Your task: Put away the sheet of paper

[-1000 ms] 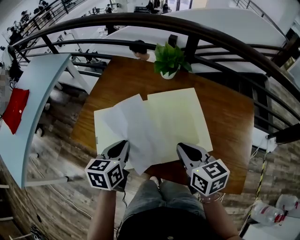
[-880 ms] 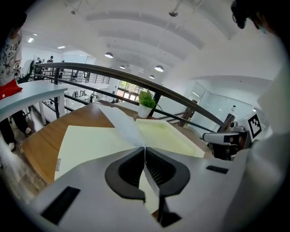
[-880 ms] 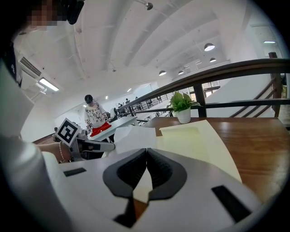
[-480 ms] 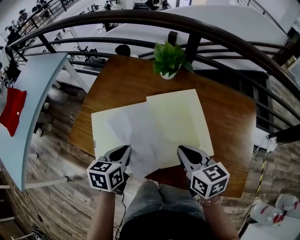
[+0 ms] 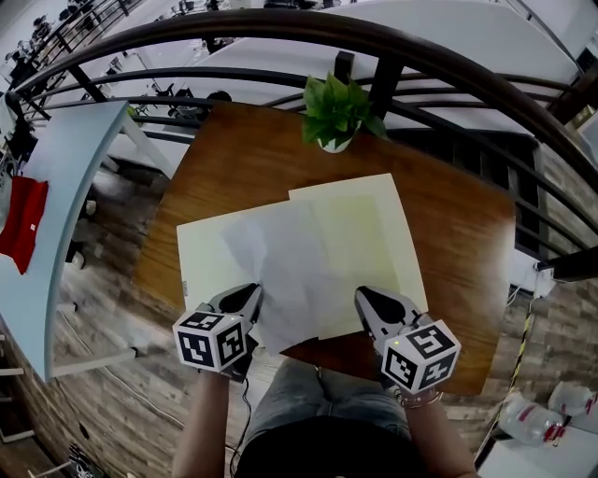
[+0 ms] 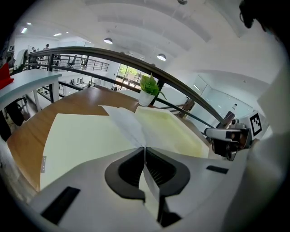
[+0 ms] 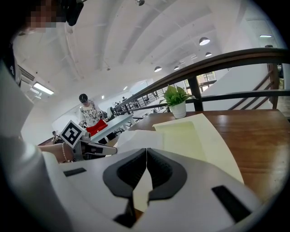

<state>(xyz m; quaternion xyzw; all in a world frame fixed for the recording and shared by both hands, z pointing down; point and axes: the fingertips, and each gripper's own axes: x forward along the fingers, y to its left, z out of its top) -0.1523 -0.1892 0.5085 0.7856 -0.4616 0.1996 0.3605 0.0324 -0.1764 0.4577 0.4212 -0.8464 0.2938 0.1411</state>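
Note:
A white sheet of paper (image 5: 280,261) lies across the middle of an open cream folder (image 5: 210,247) on the brown table (image 5: 458,233). My left gripper (image 5: 248,299) is at the sheet's near left corner and is shut on it. In the left gripper view the paper (image 6: 127,122) runs out from between the jaws (image 6: 145,147) over the folder (image 6: 77,136). My right gripper (image 5: 366,301) sits at the front edge of the folder's right leaf (image 5: 374,224). Its jaws (image 7: 146,149) are shut, with cream folder (image 7: 190,136) showing in the gap behind them.
A potted plant (image 5: 332,107) stands at the table's far edge, just before a dark curved railing (image 5: 280,28). A pale blue table with a red cloth (image 5: 19,219) is off to the left. The person's legs are at the table's near edge.
The white sheet has swung round and settled lower, lying more squarely inside the folder. Both grippers have stayed near the table's front edge.

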